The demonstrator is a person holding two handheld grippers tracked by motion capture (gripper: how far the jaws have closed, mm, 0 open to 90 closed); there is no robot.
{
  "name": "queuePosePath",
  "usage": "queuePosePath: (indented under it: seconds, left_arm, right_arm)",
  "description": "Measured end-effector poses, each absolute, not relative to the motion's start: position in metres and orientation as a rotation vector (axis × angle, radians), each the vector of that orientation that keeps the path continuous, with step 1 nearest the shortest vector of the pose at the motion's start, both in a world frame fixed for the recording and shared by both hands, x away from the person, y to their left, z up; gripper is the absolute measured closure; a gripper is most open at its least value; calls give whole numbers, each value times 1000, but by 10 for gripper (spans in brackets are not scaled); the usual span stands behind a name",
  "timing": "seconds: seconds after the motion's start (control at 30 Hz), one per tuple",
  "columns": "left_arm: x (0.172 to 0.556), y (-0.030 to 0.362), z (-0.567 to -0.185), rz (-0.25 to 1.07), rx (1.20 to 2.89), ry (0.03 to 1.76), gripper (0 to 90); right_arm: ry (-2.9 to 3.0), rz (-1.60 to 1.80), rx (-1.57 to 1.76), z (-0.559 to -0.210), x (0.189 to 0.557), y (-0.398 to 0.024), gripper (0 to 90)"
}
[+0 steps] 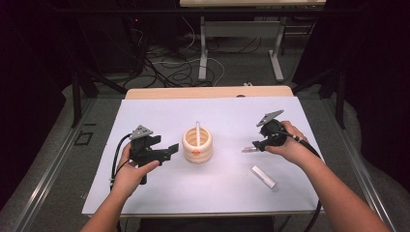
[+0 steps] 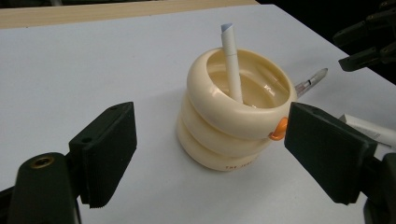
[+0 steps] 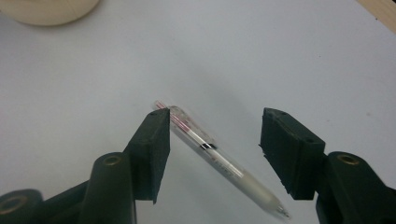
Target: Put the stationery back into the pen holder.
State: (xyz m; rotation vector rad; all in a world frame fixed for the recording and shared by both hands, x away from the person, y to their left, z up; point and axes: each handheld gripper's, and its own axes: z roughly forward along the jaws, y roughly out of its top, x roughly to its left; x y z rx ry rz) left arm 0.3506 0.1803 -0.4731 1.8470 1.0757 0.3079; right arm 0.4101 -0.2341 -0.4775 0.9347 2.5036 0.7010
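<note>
Right gripper (image 3: 212, 154) sat half-open round the clear pen (image 3: 219, 161), no squeeze yet, w/ one white pen (image 2: 232, 60) already in the holder (image 2: 236, 112), another (image 1: 263, 176) left.

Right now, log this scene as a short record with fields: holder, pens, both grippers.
holder: cream ringed pen holder, upright mid-table
in holder: one white pen, leaning
left gripper: jaws open, beside the holder, not touching it
right gripper: jaws open astride a clear pen lying on the table; one pad at its end
loose item: white capped pen lying near the right forearm
</note>
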Motion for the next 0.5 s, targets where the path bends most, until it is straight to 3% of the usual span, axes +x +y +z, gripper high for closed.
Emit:
queuePosePath:
  seconds: [0.5]
  left_arm:
    - [352,181,-474,308,1848,1087,175]
  right_arm:
    - [2593,499,776,-495,428,-242,461]
